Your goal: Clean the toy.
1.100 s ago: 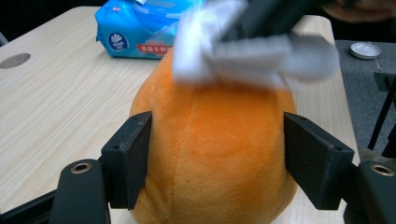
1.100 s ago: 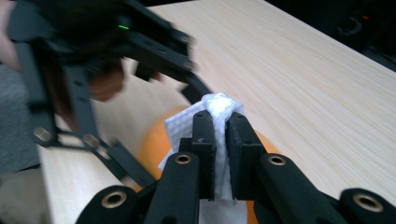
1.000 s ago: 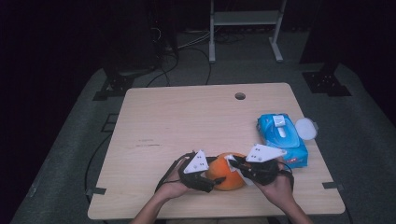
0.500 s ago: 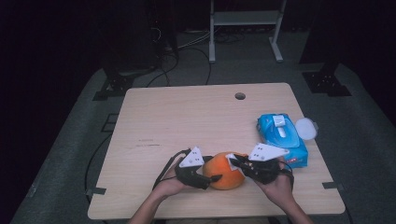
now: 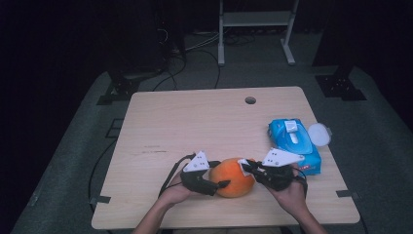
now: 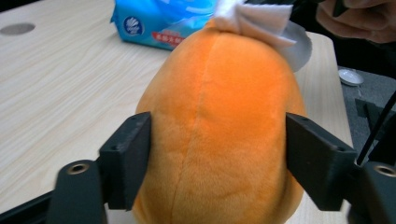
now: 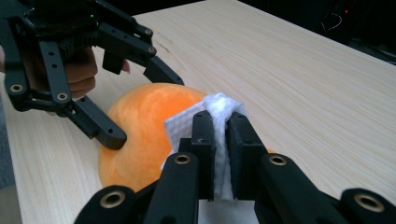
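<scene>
On the pale wooden table point(image 5: 195, 122) amid a dark room, left gripper point(image 5: 214, 184) clamped on orange plush point(image 5: 234, 176), right gripper point(image 7: 219, 140) on white wipe point(image 7: 217, 109).

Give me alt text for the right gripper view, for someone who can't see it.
The right claw is shut on a folded white tissue, pressing it against an orange plush toy lying on a light wooden table. On the toy's far side, the left claw, held in a hand, grips it with one jaw on either side.
</scene>
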Demonstrator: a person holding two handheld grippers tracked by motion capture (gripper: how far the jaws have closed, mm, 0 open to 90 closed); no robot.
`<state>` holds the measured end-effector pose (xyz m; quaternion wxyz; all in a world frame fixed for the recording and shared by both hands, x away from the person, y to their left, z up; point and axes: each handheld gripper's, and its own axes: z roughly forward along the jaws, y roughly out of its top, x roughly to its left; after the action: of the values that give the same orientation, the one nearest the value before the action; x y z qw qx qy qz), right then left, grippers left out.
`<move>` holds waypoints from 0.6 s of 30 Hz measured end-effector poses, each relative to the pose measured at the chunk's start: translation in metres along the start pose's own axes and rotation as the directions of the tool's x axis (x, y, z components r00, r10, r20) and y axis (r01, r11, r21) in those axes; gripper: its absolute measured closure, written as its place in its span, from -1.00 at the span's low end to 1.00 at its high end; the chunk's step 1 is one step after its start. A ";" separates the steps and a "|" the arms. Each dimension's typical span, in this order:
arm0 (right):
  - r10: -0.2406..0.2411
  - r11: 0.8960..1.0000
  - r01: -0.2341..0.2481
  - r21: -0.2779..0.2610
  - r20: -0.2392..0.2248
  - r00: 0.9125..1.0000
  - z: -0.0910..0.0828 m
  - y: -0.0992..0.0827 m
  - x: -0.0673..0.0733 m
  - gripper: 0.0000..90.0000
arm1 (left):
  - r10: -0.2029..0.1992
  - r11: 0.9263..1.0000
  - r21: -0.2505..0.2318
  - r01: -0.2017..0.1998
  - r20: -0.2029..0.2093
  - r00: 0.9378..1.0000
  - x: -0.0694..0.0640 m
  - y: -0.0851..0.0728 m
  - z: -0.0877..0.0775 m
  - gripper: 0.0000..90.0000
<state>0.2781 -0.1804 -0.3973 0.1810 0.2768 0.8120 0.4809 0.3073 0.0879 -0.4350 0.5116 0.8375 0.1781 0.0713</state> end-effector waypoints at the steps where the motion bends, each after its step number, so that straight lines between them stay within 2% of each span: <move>1: 0.011 1.000 -0.011 -0.002 0.000 1.000 0.000 -0.001 -0.002 0.81 | -0.012 1.000 0.000 0.012 -0.003 1.000 0.002 -0.001 -0.001 -0.34; 4: 0.041 0.999 -0.041 0.010 0.013 0.999 0.000 -0.006 -0.011 0.80 | -0.065 0.998 -0.003 0.065 -0.003 0.998 0.010 -0.005 -0.004 -0.32; 7: 0.064 0.998 -0.065 0.025 0.030 0.997 -0.001 -0.013 -0.017 0.80 | -0.132 0.991 -0.017 0.132 -0.005 0.991 0.019 -0.010 -0.007 -0.32; 10: 0.075 0.997 -0.075 0.017 0.004 0.997 -0.001 -0.012 -0.012 0.80 | -0.153 0.988 -0.021 0.153 -0.014 0.988 0.023 -0.011 -0.008 -0.33; 12: 0.067 0.998 -0.067 0.005 -0.046 0.997 0.001 -0.009 -0.003 0.80 | -0.175 0.984 -0.029 0.175 -0.016 0.984 0.023 -0.012 -0.007 -0.33; 13: 0.045 0.999 -0.045 0.006 -0.064 0.997 0.003 -0.007 0.004 0.79 | -0.176 0.984 -0.028 0.175 -0.015 0.984 0.023 -0.012 -0.007 -0.33; 15: 0.005 1.000 -0.004 0.013 -0.056 0.998 0.007 -0.005 0.011 0.79 | -0.163 0.986 -0.027 0.163 -0.011 0.987 0.023 -0.012 -0.008 -0.32; 16: -0.001 1.000 0.002 0.016 -0.049 0.999 0.007 -0.005 0.012 0.80 | -0.159 0.987 -0.031 0.158 -0.008 0.987 0.022 -0.012 -0.008 -0.30; 18: 0.022 1.000 -0.022 0.011 -0.048 0.999 0.006 -0.006 0.006 0.80 | -0.144 0.989 -0.034 0.144 -0.002 0.990 0.020 -0.012 -0.007 -0.26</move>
<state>0.2754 -0.1751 -0.4052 0.1545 0.2749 0.8157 0.4850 0.3211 0.1067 -0.4438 0.5291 0.8135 0.2382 0.0391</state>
